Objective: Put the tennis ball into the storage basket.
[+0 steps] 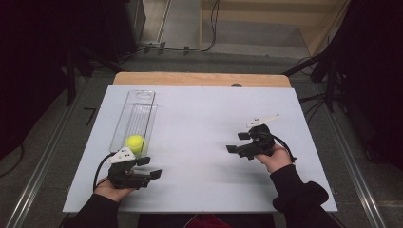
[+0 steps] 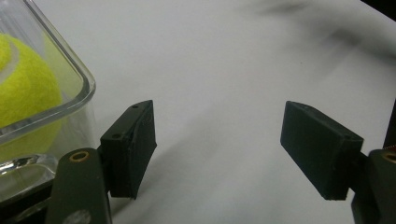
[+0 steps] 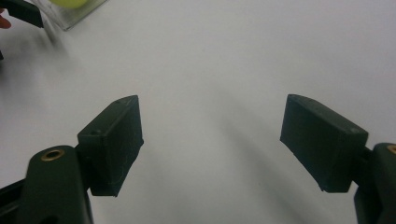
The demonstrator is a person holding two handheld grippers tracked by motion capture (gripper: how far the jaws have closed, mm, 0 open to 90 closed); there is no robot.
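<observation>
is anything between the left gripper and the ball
Yes: the ball sits inside the clear tray, and the tray's near wall stands between it and the open left gripper. From above, the tray looks open.

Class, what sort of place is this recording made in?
Probably a lab or workshop set up for recording: a white board on a wooden table, cables on the floor, and dark stands around it.

The ball [image 1: 135, 143] looks fuzzy, felt-like. The tray [image 1: 138, 102] is clear glossy plastic. The tabletop [image 1: 204, 123] is smooth, matt white, with a wood edge at the far side. The gripper pads [image 2: 133, 144] are matt black.
</observation>
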